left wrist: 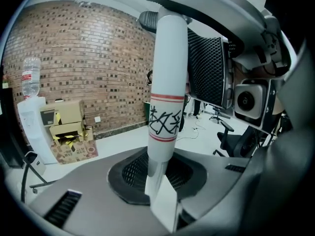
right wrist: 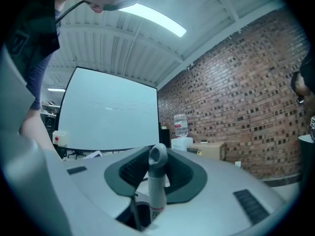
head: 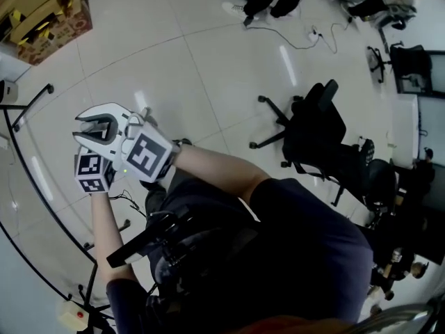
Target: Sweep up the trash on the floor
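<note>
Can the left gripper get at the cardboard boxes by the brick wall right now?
Probably not. The left gripper has its jaws shut on the white pole, and the cardboard boxes sit far off across the floor; it would have to let go and be carried over.

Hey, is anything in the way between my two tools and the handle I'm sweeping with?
Nothing visible. The left tool is clamped on the white handle, and the right tool grips the same handle near its top end.

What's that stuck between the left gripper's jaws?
A white handle with red stripes, clamped by the left gripper; the left gripper view shows it.
</note>
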Tool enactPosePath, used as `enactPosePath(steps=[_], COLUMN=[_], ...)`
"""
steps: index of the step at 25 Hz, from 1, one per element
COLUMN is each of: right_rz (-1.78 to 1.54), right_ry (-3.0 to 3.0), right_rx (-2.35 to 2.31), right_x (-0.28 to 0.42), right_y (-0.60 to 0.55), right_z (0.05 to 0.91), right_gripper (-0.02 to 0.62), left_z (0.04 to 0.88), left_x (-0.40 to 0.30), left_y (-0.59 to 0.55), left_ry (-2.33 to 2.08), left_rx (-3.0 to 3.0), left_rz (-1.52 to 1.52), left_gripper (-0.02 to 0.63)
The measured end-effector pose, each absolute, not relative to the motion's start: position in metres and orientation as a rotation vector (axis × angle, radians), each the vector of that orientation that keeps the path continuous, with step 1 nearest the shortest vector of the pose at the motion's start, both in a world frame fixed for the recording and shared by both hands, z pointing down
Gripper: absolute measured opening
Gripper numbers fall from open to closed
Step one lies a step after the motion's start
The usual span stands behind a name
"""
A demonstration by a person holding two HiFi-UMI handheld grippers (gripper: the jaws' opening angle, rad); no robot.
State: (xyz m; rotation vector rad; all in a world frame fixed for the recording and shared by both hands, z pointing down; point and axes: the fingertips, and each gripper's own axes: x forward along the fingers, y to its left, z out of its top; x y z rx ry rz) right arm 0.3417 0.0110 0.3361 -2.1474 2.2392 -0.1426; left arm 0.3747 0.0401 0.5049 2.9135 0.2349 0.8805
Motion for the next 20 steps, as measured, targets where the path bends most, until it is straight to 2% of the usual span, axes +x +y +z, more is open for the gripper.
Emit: enactPosePath(steps=[11,20], right_rz=[0.051,0.179], right_ry=[2.325,2.518], right_rx=[-2.058,-1.898], right_x=[0.351,0.307], right_y=[0.059,0.046], right_z=[0.302,0.241], right_gripper=[0.109,0.107], left_z=[0.477,0.404], left_x=[0.398,0.367], left_y=[0.099,0.075], left_ry=[0.226,0.127], left_rx=[2.954,3.069], left_rz=[0.822,0.753], left_gripper=[0.061,0.061])
